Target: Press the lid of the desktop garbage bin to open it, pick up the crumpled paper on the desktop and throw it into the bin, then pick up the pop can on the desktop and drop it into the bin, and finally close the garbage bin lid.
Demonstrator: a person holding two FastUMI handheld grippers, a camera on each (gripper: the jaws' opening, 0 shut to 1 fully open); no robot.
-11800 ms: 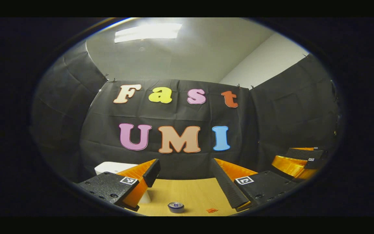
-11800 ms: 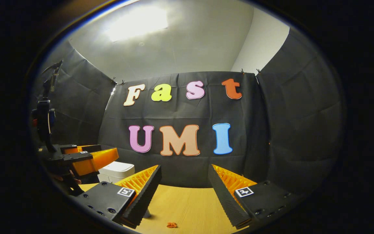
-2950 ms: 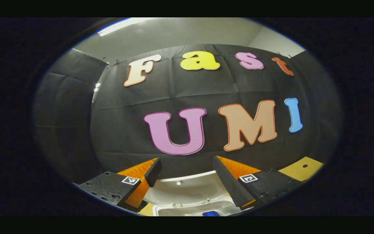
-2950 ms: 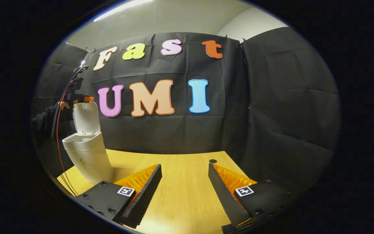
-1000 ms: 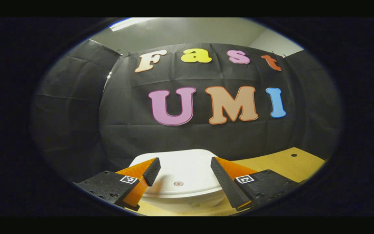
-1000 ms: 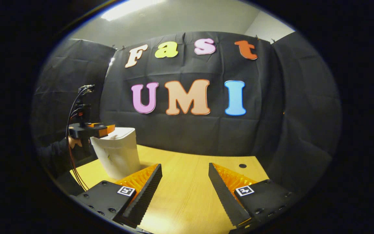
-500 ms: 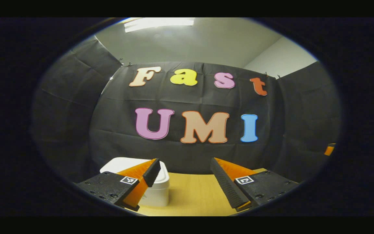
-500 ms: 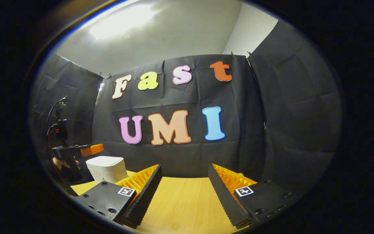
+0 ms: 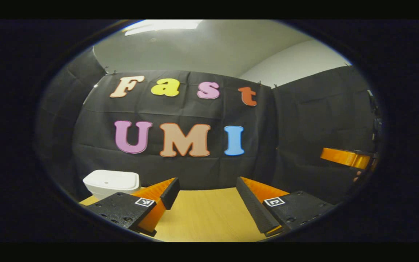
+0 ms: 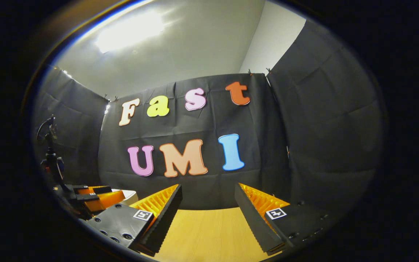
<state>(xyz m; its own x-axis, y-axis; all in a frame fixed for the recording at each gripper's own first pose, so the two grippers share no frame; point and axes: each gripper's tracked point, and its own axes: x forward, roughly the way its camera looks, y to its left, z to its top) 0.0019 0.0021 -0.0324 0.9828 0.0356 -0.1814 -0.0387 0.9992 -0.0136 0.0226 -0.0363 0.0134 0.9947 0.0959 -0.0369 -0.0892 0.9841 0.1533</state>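
The white desktop bin stands at the back left of the wooden table with its lid down flat. My left gripper hovers open to the right of the bin, nothing between its fingers. In the right gripper view my right gripper is open over bare table, and the left gripper sits low at the left, covering most of the bin. The right gripper juts in at the far right of the left gripper view.
Black cloth walls close the table in at the back and on both sides. A cable and camera mount rise above the left gripper in the right gripper view.
The bin lid went from raised to down. My left gripper has pulled back off the lid and swung right, so the bin has slid to the left. The right gripper tilted upward.
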